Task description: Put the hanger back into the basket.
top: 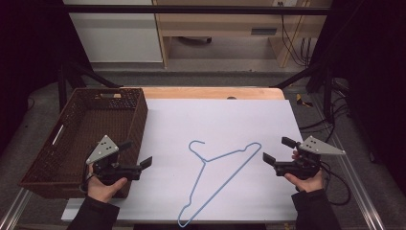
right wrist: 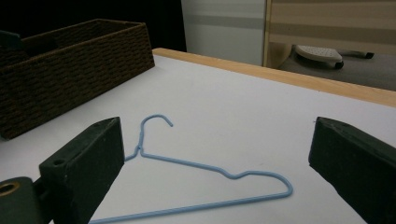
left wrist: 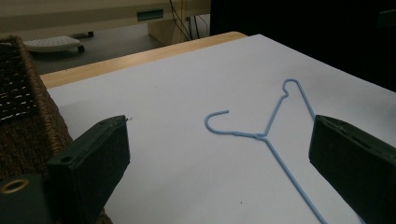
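I see a wooden table covered almost wholly by a white sheet, its wood showing as a strip along the far edge. A blue wire hanger lies flat on the sheet, near the middle toward my side, its hook pointing to the far left and its long bar running down to the near edge. A brown woven basket sits on the table's left end, its right wall just beside the sheet's left part. My left gripper hovers at the basket's near right corner, jaws spread wide with nothing between them; my right gripper hangs to the right of the hanger, apart from it, jaws also wide and empty. Beyond the table lies a grey floor, a white cabinet and a pale wooden desk with cables hanging at its right. The room's sides are dark, crossed by a black frame.
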`<state>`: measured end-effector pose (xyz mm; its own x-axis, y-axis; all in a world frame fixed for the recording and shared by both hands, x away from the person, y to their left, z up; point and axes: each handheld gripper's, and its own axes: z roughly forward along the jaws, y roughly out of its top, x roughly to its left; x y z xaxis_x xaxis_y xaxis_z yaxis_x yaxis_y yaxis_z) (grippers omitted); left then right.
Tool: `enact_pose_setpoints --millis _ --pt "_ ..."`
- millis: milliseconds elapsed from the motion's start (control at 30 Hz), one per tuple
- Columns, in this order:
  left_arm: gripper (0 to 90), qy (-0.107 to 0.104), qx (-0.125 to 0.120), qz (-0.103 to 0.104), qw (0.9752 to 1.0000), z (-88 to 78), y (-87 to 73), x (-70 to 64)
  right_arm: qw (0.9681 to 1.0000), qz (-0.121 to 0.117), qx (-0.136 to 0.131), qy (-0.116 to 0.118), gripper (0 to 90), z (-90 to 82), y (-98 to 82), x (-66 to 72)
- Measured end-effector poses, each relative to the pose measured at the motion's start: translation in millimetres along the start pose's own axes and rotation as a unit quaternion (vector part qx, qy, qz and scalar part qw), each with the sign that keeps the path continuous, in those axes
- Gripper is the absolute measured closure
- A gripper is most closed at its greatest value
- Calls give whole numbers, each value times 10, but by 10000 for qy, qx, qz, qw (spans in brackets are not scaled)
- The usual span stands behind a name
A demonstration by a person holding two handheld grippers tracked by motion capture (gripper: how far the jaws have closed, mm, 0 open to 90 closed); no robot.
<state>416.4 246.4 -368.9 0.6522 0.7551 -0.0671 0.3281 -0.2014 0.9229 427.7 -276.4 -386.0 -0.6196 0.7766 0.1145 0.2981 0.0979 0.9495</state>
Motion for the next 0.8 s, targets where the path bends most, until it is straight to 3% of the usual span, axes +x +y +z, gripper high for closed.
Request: enact_pose_setpoints --millis 467,800 --pt "64 -170 170 117 9996 128 26 -252 9998 -54 165 -48 46 39 5 33" --pt "87 -284 640 149 9974 395 -39 -425 9995 -153 269 -24 52 85 13 88"
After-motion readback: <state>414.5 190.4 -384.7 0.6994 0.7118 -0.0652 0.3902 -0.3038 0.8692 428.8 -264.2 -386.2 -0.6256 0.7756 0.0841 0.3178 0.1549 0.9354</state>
